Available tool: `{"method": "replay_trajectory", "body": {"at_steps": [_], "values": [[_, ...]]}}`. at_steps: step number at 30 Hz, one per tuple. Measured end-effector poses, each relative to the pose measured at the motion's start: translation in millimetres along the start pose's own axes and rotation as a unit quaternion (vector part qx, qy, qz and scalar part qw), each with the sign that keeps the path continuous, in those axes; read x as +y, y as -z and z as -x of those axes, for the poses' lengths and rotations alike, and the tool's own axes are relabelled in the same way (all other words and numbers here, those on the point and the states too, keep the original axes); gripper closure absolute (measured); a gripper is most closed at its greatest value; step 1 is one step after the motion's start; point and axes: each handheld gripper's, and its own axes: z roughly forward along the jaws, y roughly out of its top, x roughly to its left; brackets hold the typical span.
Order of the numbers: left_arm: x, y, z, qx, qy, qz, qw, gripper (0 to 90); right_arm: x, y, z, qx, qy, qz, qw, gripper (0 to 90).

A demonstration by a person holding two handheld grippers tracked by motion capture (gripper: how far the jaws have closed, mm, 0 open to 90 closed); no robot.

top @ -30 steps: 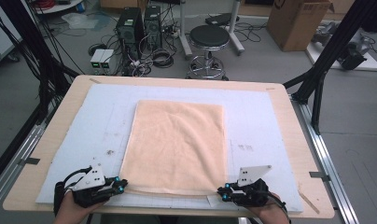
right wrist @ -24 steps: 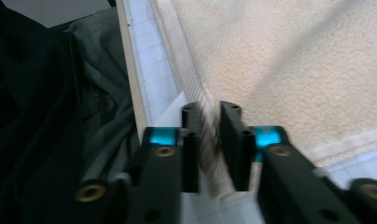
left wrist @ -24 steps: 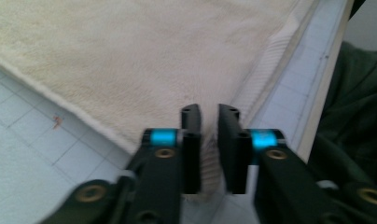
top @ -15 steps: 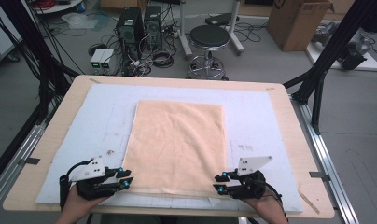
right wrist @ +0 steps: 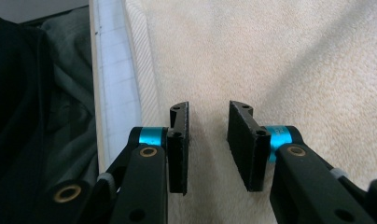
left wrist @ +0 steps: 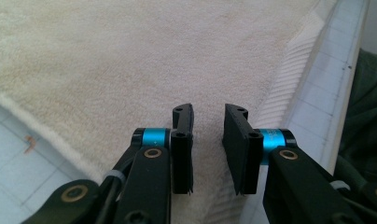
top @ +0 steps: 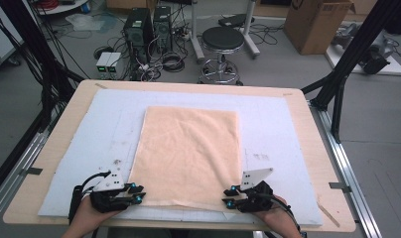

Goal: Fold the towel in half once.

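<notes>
A peach towel lies spread flat on a white mat that covers the wooden table. My left gripper sits at the towel's near left corner, held in a hand. In the left gripper view the left gripper is open, its jaws just above the towel near its ribbed hem, with nothing between them. My right gripper sits at the near right corner. In the right gripper view the right gripper is open over the towel, close to the hem.
Bare mat flanks the towel on both sides. Beyond the table's far edge stand a round stool, computer towers with cables and a cardboard box. Black frame legs rise at the right. The person's dark clothing lies past the near edge.
Both grippers have moved forward and inward from the table's near edge onto the towel's near corners. The towel has not shifted.
</notes>
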Motion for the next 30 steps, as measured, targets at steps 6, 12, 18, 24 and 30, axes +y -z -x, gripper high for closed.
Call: {"method": "replay_trajectory", "body": {"at_steps": [6, 12, 18, 24, 30], "values": [[-6.2, 6.4, 0.8, 0.003, 0.008, 0.0, 1.0, 72.5, -5.0, 3.3, -3.7, -0.014, 0.009, 0.003, 0.9999, 69.1], [-8.5, 8.4, 1.4, 0.003, 0.008, 0.003, 1.0, 72.5, -5.6, 4.0, -4.7, -0.018, 0.005, 0.004, 0.9998, 69.0], [-7.2, 9.0, -0.3, 0.0, 0.002, 0.007, 1.0, 70.9, -3.6, 6.0, -2.5, -0.009, -0.002, 0.012, 0.9999, 59.8], [-5.1, 12.9, -5.7, 0.013, 0.011, 0.032, 0.9993, 63.5, -2.2, 8.1, 1.0, -0.013, -0.029, 0.039, 0.9987, 49.7], [-6.0, 16.7, -11.6, 0.024, 0.026, 0.049, 0.9982, 56.0, -0.2, 9.5, 4.7, -0.032, -0.039, 0.06, 0.9969, 41.4]]}}
